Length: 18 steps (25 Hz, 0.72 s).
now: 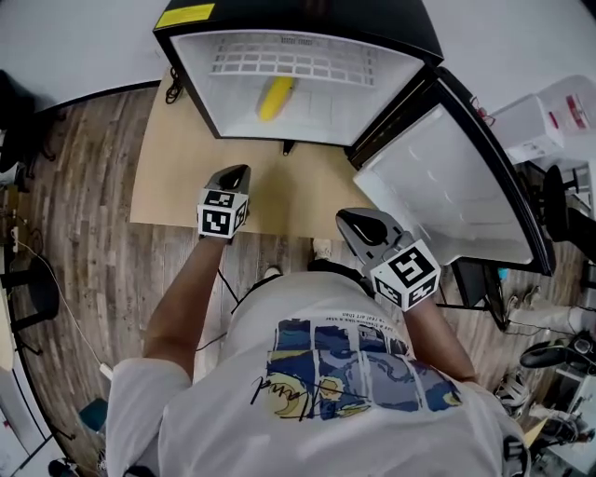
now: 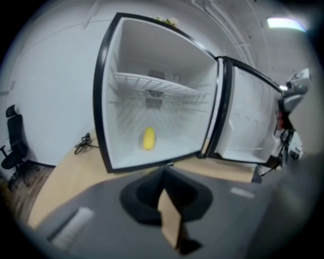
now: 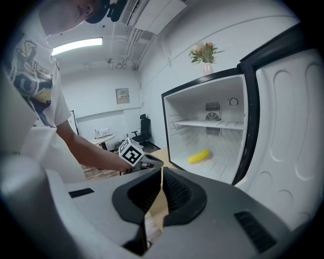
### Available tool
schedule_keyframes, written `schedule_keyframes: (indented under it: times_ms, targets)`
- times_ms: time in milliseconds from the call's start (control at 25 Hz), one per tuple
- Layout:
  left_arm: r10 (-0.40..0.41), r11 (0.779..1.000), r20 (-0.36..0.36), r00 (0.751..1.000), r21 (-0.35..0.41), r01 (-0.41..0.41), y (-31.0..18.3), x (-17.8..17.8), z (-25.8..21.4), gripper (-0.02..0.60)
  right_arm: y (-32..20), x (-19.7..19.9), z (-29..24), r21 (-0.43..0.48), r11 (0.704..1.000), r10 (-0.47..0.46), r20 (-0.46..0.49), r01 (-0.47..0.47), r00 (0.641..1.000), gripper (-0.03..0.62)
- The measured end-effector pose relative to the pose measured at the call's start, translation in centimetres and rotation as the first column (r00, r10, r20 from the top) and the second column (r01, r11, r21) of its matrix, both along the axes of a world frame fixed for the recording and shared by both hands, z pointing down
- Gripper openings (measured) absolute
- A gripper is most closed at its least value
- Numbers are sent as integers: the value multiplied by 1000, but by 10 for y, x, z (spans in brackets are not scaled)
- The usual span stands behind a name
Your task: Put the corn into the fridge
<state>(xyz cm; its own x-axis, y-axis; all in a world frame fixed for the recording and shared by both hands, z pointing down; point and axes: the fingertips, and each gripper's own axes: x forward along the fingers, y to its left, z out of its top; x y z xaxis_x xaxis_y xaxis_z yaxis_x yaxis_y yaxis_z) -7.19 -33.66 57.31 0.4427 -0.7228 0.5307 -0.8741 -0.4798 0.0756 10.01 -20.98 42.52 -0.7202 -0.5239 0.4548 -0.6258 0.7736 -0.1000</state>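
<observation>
A: Right, eyes on the fridge (image 1: 326,17). Its door (image 1: 447,186) stands swung wide to the right, and the corn (image 1: 276,98) lies inside on the fridge's floor, below the wire shelf (image 2: 157,86).

B: Yes, yellow against the white lining, lying on its side, with nothing else touching it. So how are your fingers?

A: Your left gripper (image 1: 242,170) is out in front of the fridge's opening and well clear of it. It sits over the tan board (image 1: 163,186) that the fridge stands on. Its fingers (image 2: 142,200) are pressed together with nothing between them.

B: And your right gripper (image 1: 345,217)?

A: That one hangs further back from the fridge, close beside the inner face of the open door. Its fingers (image 3: 177,195) meet at the tips, and they're empty as well.

B: So you've got both grippers aimed toward the fridge's opening, neither one reaching inside, and the corn well apart from both.

A: Exactly. Your left sits a little nearer the fridge than your right.
</observation>
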Motion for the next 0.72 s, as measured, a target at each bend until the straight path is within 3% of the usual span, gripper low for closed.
schedule_keyframes:
  times_ms: [280, 440, 640, 720]
  targets:
    - [59, 998, -88, 994, -17, -60, 67, 1, -20, 9, 28, -10, 6, -2, 999, 34, -9, -34, 999, 18]
    - [121, 992, -202, 972, -18, -127, 105, 6, -40, 9, 38, -17, 8, 5, 998, 57, 2, -57, 998, 17]
    - [197, 979, -237, 951, -5, -204, 144, 12, -58, 9, 50, -27, 13, 7, 998, 59, -2, -59, 998, 17]
    - [227, 972, -282, 932, 4, -235, 156, 17, -66, 9, 55, -29, 14, 4, 998, 63, -4, -62, 998, 17]
